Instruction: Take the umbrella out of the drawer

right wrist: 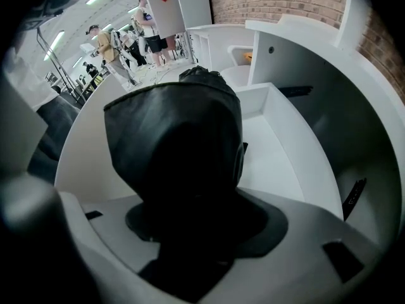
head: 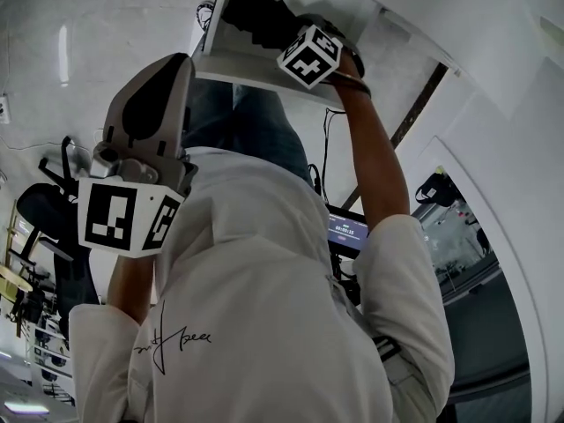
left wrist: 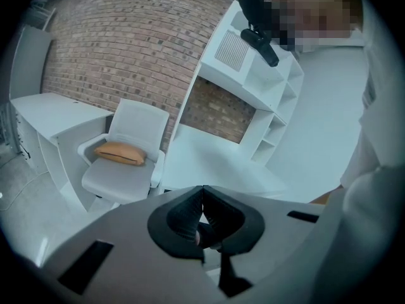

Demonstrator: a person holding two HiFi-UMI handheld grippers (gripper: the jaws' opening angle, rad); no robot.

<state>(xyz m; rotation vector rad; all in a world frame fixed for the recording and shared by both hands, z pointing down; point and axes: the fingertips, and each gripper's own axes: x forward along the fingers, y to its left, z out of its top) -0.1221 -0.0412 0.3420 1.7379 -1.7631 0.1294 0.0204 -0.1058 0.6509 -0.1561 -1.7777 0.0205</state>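
A black folded umbrella [head: 254, 14] is clamped in my right gripper [head: 280, 32], which is shut on it above the open white drawer [head: 256, 70]. In the right gripper view the umbrella [right wrist: 174, 132] fills the middle and hides the jaws, with the bare white drawer [right wrist: 273, 154] inside below and behind it. My left gripper [head: 152, 104] is held up in front of the person's white shirt, away from the drawer. Its jaws meet at the tips [left wrist: 202, 192] with nothing between them.
The left gripper view shows a white chair [left wrist: 136, 170] with an orange cushion [left wrist: 119, 152], a white desk [left wrist: 218, 163], white shelving [left wrist: 253, 75] and a brick wall. Several people [right wrist: 109, 46] stand far off. A lit screen [head: 346, 230] sits below the right arm.
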